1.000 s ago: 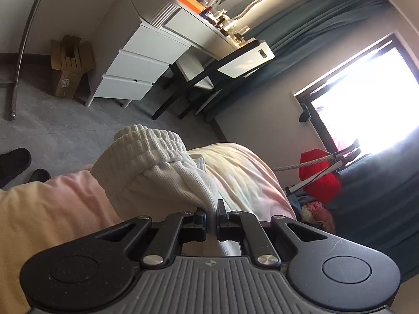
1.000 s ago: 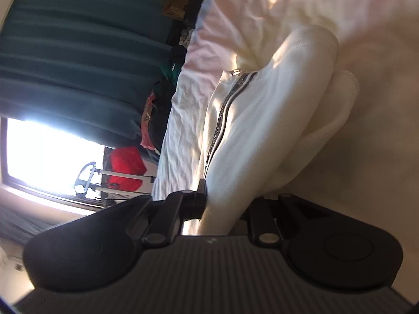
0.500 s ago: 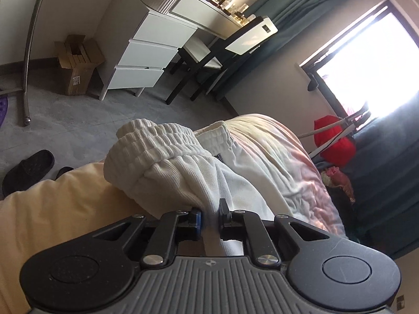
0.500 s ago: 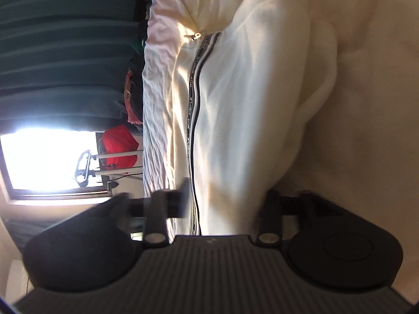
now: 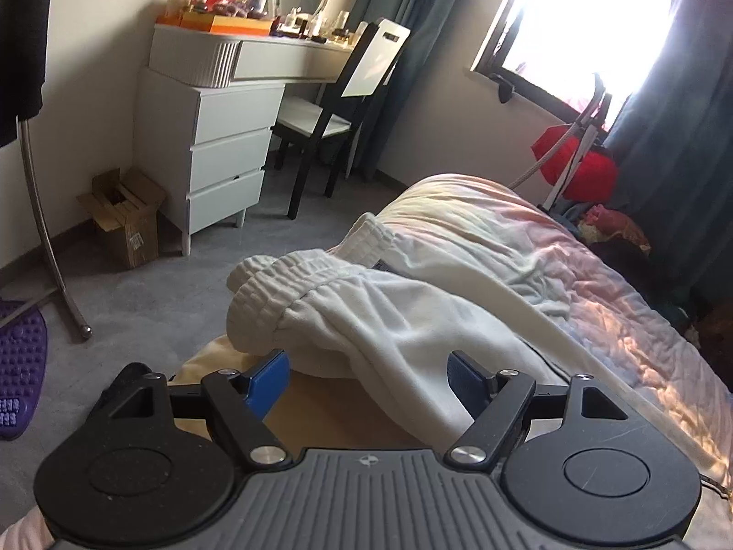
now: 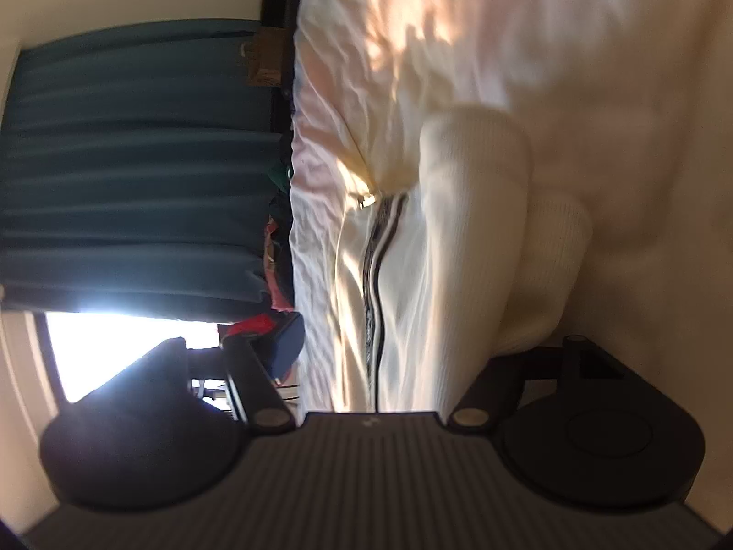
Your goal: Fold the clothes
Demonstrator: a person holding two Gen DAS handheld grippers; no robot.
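Observation:
A white ribbed zip-up garment (image 5: pixel 394 321) lies folded on the bed, its ribbed cuffs (image 5: pixel 270 284) bunched near the bed's foot edge. My left gripper (image 5: pixel 369 378) is open, blue pads either side of the fabric, not gripping it. In the right wrist view the same garment (image 6: pixel 458 252) shows its black-and-white zipper (image 6: pixel 380 238). My right gripper (image 6: pixel 412 343) is open, its jaws wide apart with the cloth lying between them; its right finger is hidden behind the fabric.
The bed (image 5: pixel 572 247) has a pale pink and yellow cover. A white dresser (image 5: pixel 220 137), a chair (image 5: pixel 348 105), a cardboard box (image 5: pixel 123 220) and a metal rack leg (image 5: pixel 46 229) stand on the grey floor. Dark curtains (image 6: pixel 137 160) hang by the window.
Both grippers have opened and let go of the garment, which has settled onto the bed. The left gripper has tilted upright and drawn back a little.

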